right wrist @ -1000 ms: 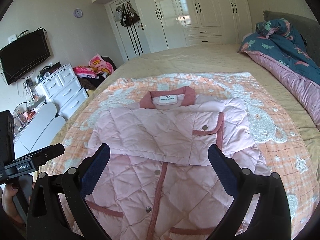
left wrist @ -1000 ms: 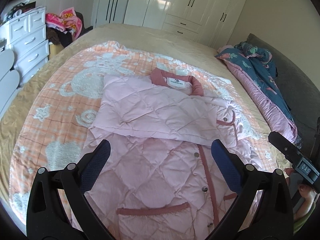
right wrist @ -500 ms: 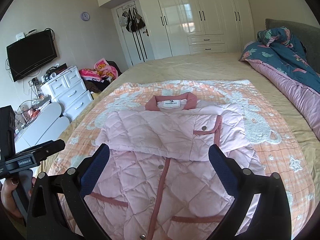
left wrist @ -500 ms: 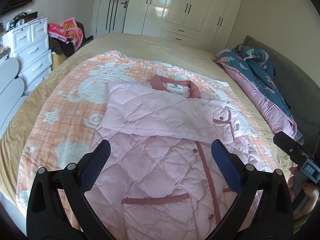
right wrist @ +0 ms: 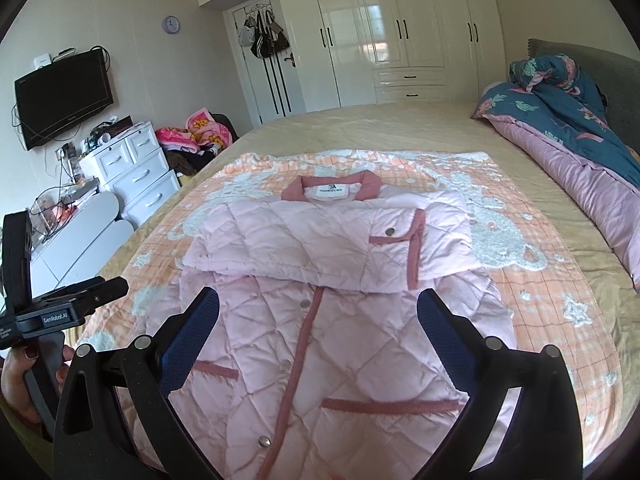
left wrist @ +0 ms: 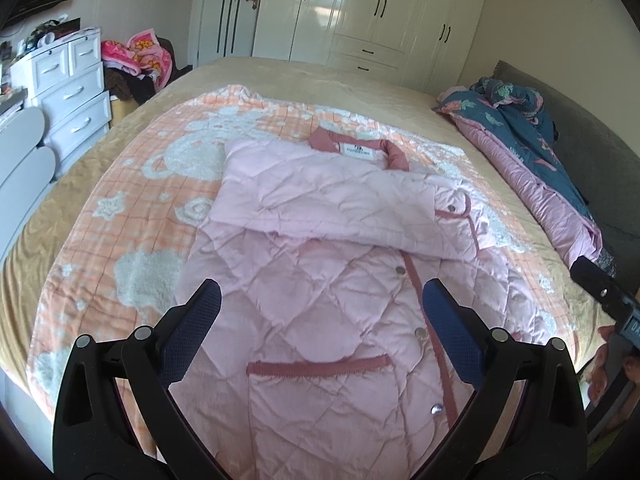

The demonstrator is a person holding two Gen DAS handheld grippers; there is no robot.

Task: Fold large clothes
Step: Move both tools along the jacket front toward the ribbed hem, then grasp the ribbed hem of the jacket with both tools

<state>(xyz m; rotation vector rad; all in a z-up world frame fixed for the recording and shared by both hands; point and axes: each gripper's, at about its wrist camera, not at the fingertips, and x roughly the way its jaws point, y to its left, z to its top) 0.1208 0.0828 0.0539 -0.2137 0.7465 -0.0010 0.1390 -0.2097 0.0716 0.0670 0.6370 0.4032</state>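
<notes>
A pink quilted jacket (left wrist: 320, 272) with darker pink trim lies front-up on the bed, collar at the far end. Both sleeves are folded across its chest. It also shows in the right wrist view (right wrist: 332, 300). My left gripper (left wrist: 322, 320) is open and empty, held above the jacket's lower half. My right gripper (right wrist: 318, 324) is open and empty, above the same lower half. Each gripper's body shows at the edge of the other's view, the left gripper (right wrist: 48, 312) at the left and the right gripper (left wrist: 608, 300) at the right.
The jacket rests on an orange and white blanket (left wrist: 160, 184) over a tan bedspread. A rolled blue and pink quilt (left wrist: 532, 152) lies along the bed's right side. White drawers (right wrist: 132, 168), a wall TV (right wrist: 64, 96) and wardrobes (right wrist: 400, 32) surround the bed.
Both grippers have drawn back and up from the jacket, so more of its lower half and pockets shows. The jacket has not moved.
</notes>
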